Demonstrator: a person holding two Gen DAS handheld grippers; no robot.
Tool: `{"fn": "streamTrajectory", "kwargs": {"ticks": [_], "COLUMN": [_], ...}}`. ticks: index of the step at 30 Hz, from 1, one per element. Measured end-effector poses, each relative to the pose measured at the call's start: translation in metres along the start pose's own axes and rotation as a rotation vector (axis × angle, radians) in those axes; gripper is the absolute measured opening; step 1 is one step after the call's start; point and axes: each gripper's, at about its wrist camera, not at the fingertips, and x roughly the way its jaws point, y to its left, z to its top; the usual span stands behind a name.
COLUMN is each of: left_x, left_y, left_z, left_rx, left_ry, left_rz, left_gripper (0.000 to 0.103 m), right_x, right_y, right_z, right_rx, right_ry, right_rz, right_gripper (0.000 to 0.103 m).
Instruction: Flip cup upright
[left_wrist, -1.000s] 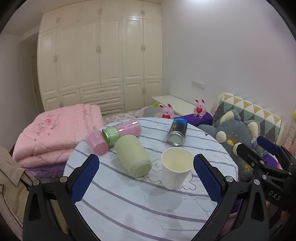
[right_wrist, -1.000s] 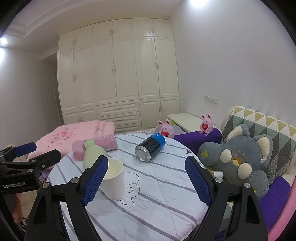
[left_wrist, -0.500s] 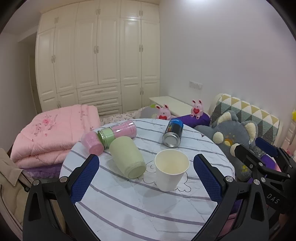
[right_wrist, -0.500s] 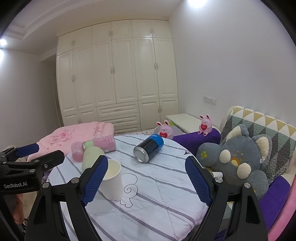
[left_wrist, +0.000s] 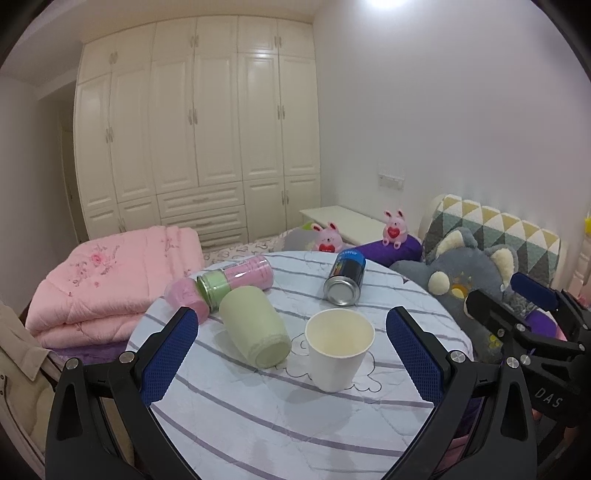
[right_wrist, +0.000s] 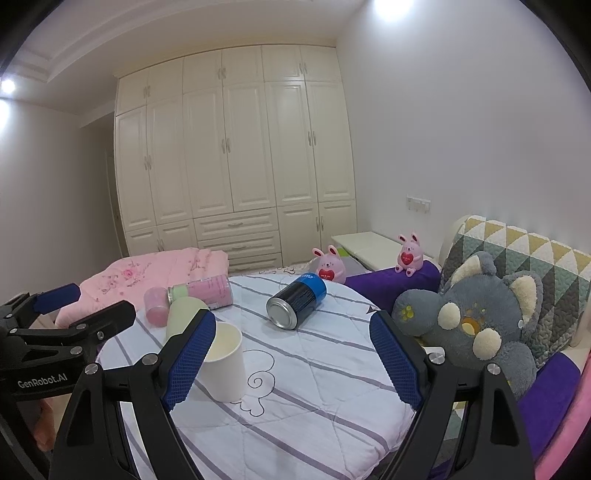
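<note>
A white paper cup (left_wrist: 339, 352) stands upright, mouth up, on the round table with a striped cloth (left_wrist: 280, 417). It also shows in the right wrist view (right_wrist: 224, 365), partly behind my right gripper's left finger. My left gripper (left_wrist: 291, 350) is open and empty, held above the table's near side, back from the cup. My right gripper (right_wrist: 291, 354) is open and empty, to the right of the cup. A pale green cup (left_wrist: 255, 326) lies on its side just left of the paper cup.
A pink bottle with a green lid (left_wrist: 236, 282), a small pink cup (left_wrist: 184, 297) and a blue can (left_wrist: 345, 278) lie on their sides at the table's far part. A folded pink quilt (left_wrist: 107, 273) is at the left. Plush toys (right_wrist: 476, 314) sit at the right.
Both grippers have drawn back and risen a little from the table, so the cups look farther off. The paper cup stays upright where it was. Both grippers stay open.
</note>
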Motion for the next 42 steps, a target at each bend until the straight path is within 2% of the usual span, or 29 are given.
{"fn": "streamTrajectory", "kwargs": {"ticks": [12, 42], "left_x": [-0.0012, 0.0009], "left_y": [0.002, -0.0047], "left_z": [0.0023, 0.0007], "left_rx": [-0.01, -0.005], "left_ry": [-0.007, 0.002], "left_rz": [0.036, -0.002], "left_gripper": [0.103, 0.103], "right_x": [0.0009, 0.0039], "right_y": [0.0022, 0.0004], "right_z": [0.0, -0.0028], "right_rx": [-0.008, -0.013], "right_ry": [0.008, 0.013], "right_rz": [0.001, -0.002], "right_gripper": [0.087, 0.087]}}
